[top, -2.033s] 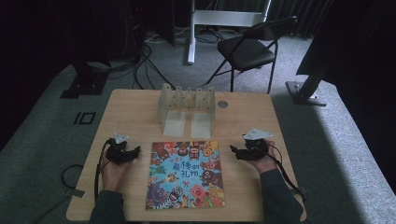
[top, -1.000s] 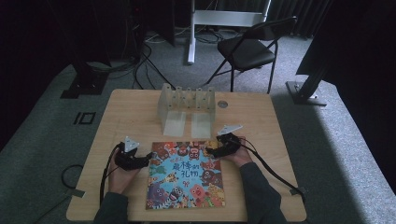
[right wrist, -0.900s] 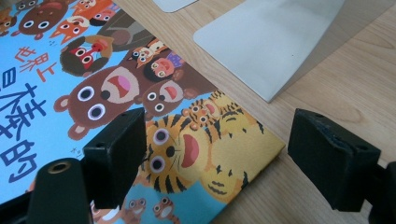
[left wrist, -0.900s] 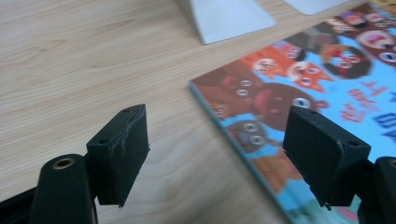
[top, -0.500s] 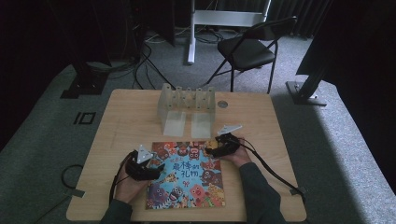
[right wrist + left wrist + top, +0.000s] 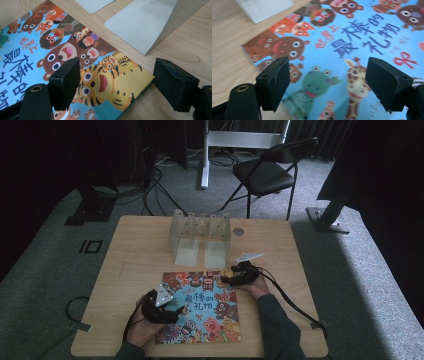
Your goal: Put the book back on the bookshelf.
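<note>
Approach step: left tongs (image 6: 172, 314) and right tongs (image 6: 226, 280), both spread empty over flat, colourful cartoon-animal picture book (image 6: 202, 306); next, a grip on its edges.

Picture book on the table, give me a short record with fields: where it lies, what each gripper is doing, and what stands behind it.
book: picture book lies flat, cover up, at the near edge of the wooden table
left gripper: open, over the book's left side
right gripper: open, at the book's far right corner
held: nothing
behind book: clear rack, upright
</note>
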`<move>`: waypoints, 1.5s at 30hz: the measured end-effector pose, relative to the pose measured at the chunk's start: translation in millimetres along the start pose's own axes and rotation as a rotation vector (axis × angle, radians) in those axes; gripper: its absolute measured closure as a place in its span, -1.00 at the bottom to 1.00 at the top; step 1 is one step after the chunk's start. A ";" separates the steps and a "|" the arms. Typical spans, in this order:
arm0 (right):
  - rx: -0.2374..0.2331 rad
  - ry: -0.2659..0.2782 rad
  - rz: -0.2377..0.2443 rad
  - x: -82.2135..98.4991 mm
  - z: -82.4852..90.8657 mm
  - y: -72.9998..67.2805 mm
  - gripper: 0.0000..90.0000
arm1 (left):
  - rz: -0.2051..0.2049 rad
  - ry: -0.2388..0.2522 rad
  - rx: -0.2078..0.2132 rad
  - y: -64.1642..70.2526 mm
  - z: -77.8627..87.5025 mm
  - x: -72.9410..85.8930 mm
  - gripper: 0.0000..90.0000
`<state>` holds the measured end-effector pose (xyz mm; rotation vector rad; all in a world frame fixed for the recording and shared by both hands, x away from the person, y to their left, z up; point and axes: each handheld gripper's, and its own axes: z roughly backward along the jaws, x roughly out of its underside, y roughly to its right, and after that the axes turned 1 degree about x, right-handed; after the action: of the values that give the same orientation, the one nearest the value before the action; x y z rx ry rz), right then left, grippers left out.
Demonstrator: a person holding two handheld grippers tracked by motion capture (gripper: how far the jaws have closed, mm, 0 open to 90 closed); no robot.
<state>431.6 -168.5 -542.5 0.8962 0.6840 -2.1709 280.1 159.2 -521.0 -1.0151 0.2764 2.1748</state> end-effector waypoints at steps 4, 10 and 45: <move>-0.004 0.009 -0.001 -1.0 1.6 0.5 -0.50 | -0.023 -0.003 0.014 7.2 0.8 0.2 -0.55; -0.023 0.032 -0.023 -4.2 6.8 0.5 -0.50 | -0.058 -0.006 0.055 21.9 1.4 0.0 -0.56; -0.125 0.170 -0.072 -25.6 37.1 -9.1 -0.44 | -0.289 0.059 0.084 112.0 0.0 -5.7 -0.84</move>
<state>423.6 -177.8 -498.2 1.0110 0.9370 -2.1041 206.3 75.1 -527.8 -1.0066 0.2314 1.8614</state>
